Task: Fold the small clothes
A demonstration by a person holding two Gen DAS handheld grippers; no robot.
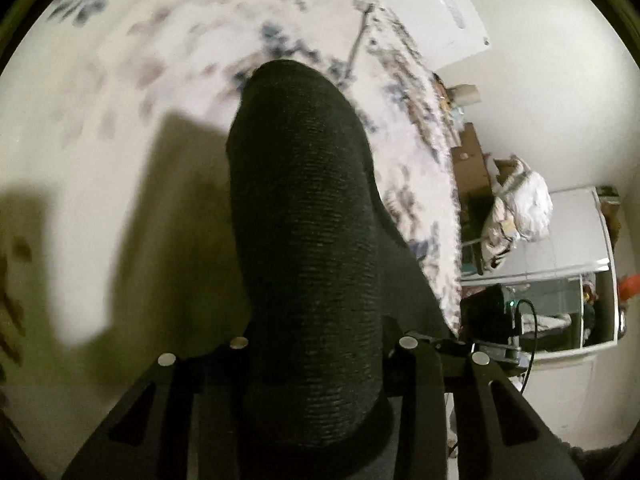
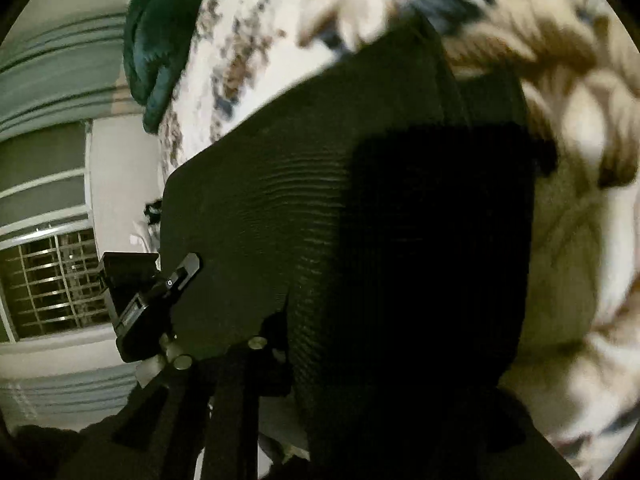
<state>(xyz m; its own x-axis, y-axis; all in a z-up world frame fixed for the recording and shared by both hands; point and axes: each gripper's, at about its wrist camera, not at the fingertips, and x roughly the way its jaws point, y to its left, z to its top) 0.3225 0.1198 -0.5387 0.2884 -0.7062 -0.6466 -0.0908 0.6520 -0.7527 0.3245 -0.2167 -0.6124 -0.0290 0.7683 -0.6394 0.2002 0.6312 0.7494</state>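
Note:
A black ribbed sock (image 1: pixel 304 216) fills the middle of the left wrist view, stretched up and away from my left gripper (image 1: pixel 316 364), which is shut on its near end above the floral bedsheet (image 1: pixel 172 80). In the right wrist view the same black sock (image 2: pixel 320 220) spreads wide across the frame. My right gripper (image 2: pixel 360 368) is shut on it; its fingertips are hidden by the fabric and deep shadow. The other gripper's body (image 2: pixel 144 300) shows at the left edge of the sock.
The bed edge runs along the right in the left wrist view, with a cardboard box (image 1: pixel 472 168), a white laundry pile (image 1: pixel 516 208) and a mirror (image 1: pixel 560 312) beyond. A dark green blanket (image 2: pixel 156 40) lies on the bed and a barred window (image 2: pixel 52 284) is behind.

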